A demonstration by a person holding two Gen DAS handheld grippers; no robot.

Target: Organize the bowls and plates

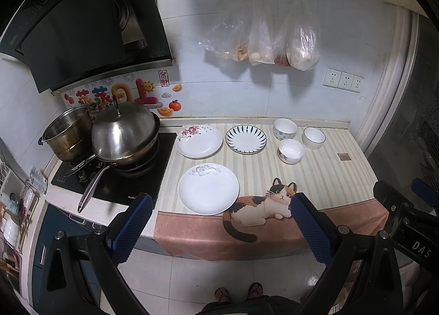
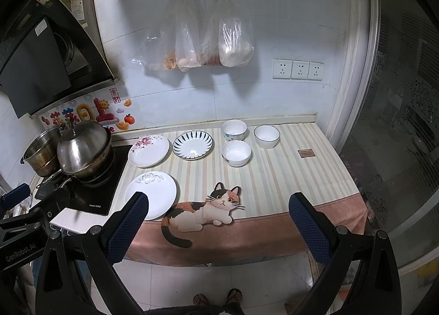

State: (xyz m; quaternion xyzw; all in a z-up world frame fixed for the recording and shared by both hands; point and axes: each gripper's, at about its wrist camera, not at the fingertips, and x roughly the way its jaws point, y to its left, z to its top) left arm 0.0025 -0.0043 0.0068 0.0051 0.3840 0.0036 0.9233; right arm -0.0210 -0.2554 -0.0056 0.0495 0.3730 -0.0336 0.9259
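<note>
Both claws hang released, jaws wide, short of the counter edge. The left gripper [image 1: 221,202] frames the round white grey-flowered plate [image 1: 208,188] at frame centre; the right gripper [image 2: 218,201] frames the cat-print striped mat [image 2: 247,177]. Three white bowls [image 2: 236,152] sit beyond, upper centre. "GenRobot.AI" reads lower left.
</note>
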